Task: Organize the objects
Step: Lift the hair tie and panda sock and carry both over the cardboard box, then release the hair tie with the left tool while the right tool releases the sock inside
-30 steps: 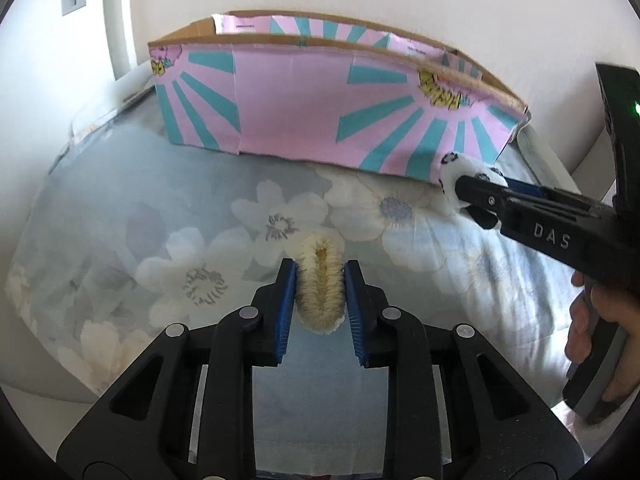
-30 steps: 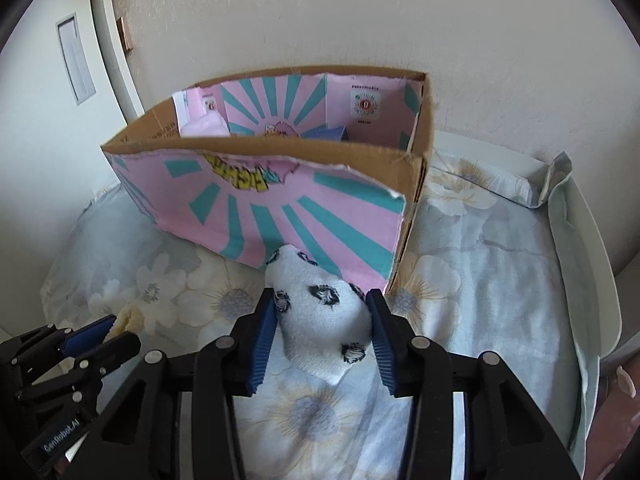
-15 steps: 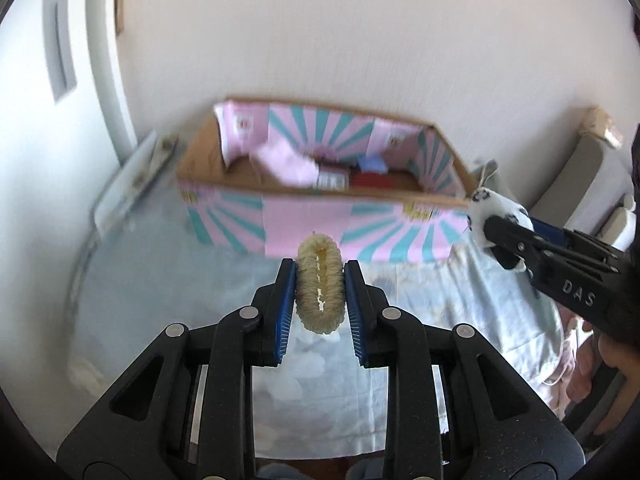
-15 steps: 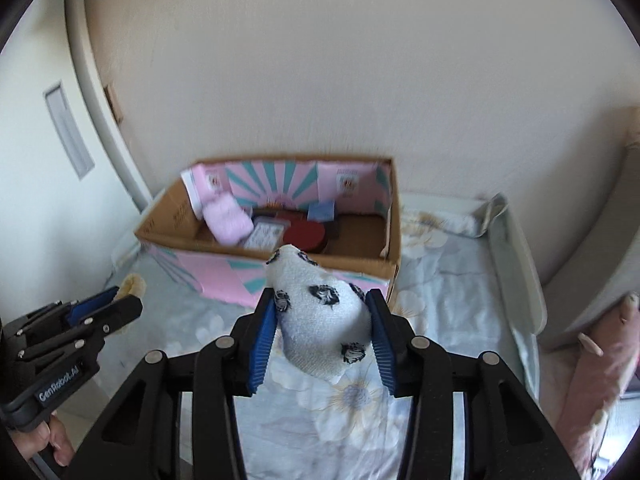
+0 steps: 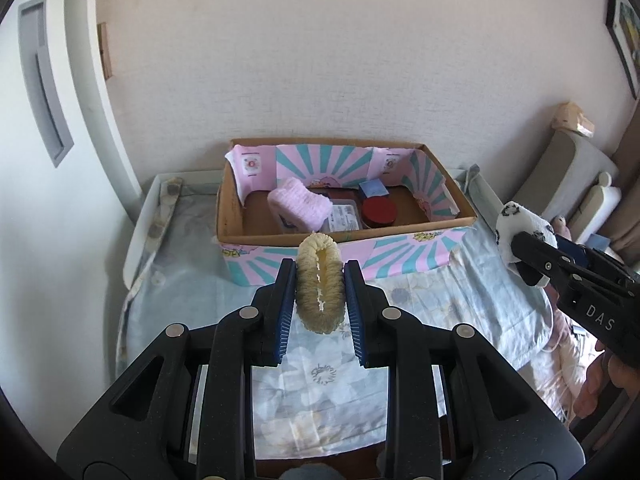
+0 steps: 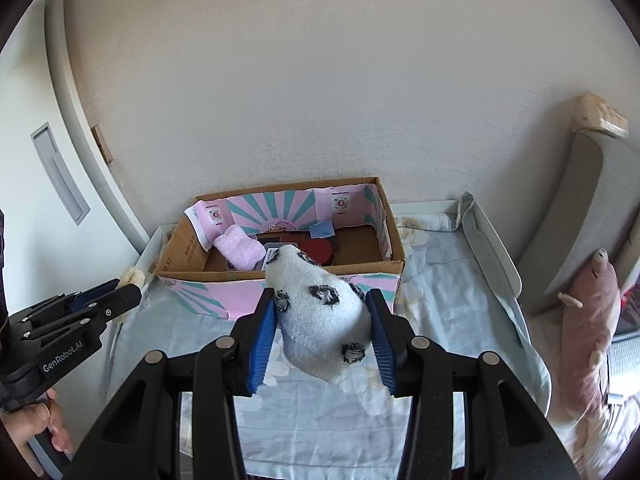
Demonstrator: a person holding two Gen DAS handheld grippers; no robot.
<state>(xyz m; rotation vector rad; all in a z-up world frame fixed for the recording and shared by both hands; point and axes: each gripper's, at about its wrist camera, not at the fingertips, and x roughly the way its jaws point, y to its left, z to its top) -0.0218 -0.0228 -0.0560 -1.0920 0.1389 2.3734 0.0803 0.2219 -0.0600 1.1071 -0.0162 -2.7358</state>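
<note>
A: Since one second ago both tools have risen from the bed [image 5: 460, 300]; now the open top of the cardboard box [image 5: 248, 236] is visible.

B: What do they hold?

A: The left tool [image 5: 320, 286] is closed on a cream scrunchie [image 5: 320, 284]. The right tool [image 6: 322, 320] grips a white spotted sock [image 6: 324, 320]. Both hang before the box, not yet above it.

B: How far is the task?

A: A pink cloth [image 5: 300, 206], a red round tin [image 5: 379, 212] and other small items lie inside. I think these two things remain.
</note>
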